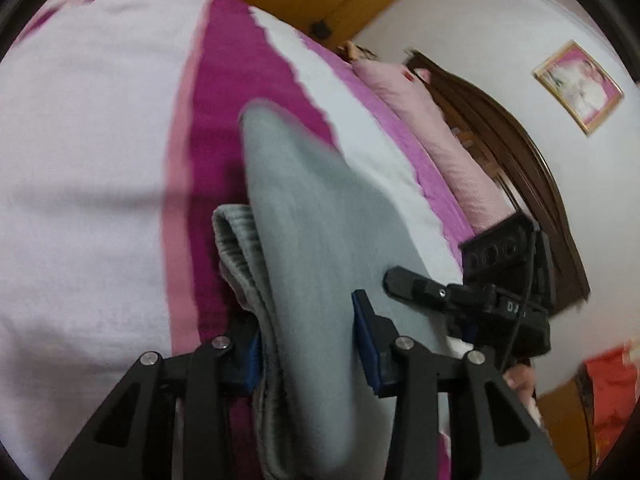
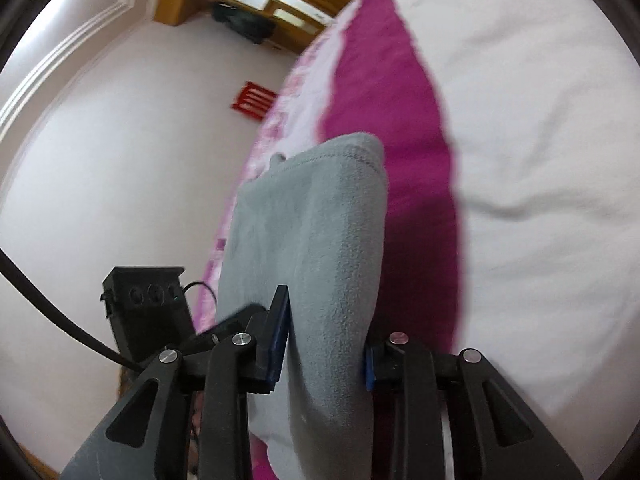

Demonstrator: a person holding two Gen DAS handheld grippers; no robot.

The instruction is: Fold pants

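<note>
i have both the left gripper (image 1: 312, 344) and the right gripper (image 2: 326, 348) pinched on the soft, floppy grey pants (image 1: 316, 220), which hang over the pink bed (image 1: 80, 140) toward twelve o'clock, so i hold the thick edges.

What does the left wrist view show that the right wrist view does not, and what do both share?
Only the left wrist view: a framed picture on the wall, a dark wooden headboard, a pink pillow and the ribbed waistband of the pants.

Only the right wrist view: a red ornament on the white wall and a yellow wooden cabinet.

Both: the grey pants clamped between blue pads, held by the left gripper and the right gripper, above the magenta and white bedspread. Each view also catches the other gripper.
</note>
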